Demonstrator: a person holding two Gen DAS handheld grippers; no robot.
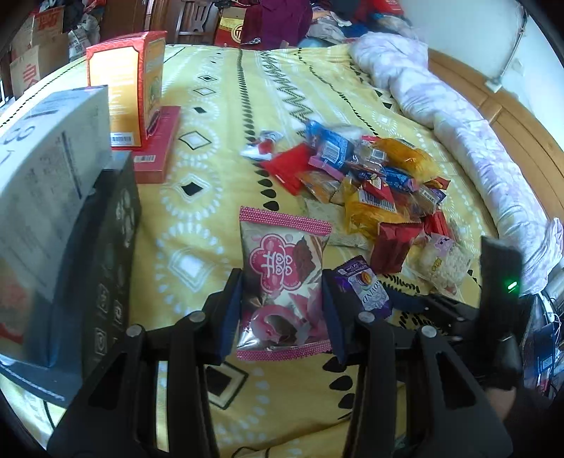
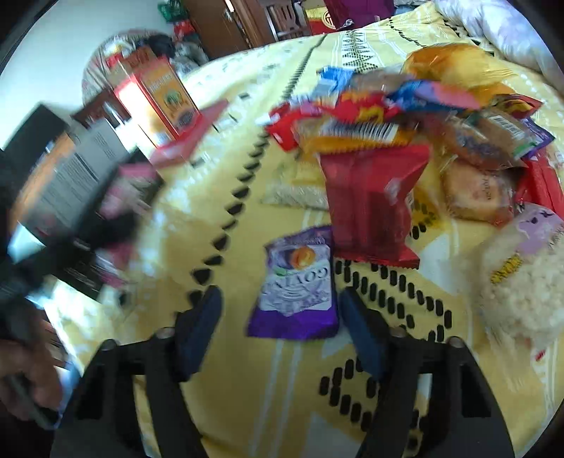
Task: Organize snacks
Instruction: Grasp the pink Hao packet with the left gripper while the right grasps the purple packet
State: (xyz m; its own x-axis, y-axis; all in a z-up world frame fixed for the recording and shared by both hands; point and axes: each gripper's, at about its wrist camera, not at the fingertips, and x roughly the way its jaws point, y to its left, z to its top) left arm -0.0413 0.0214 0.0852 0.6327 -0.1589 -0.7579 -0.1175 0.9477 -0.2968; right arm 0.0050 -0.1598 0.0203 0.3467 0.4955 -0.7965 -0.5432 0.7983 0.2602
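Pink snack packet (image 1: 282,282) clamped between left jaws, purple packet (image 2: 298,282) between open right jaws

I see a yellow patterned bedspread (image 1: 218,116) with black diamonds, a rolled lilac quilt (image 1: 440,102) along its far edge — wooden bed frame (image 1: 507,116) behind it, cardboard boxes (image 1: 31,53) stacked in the corner, dark wooden furniture (image 2: 225,24) beyond the bed.

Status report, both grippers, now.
Left gripper shut on pink snack packet. Right gripper open, fingers either side of purple packet, not gripping. Snack pile just beyond; nothing blocking.
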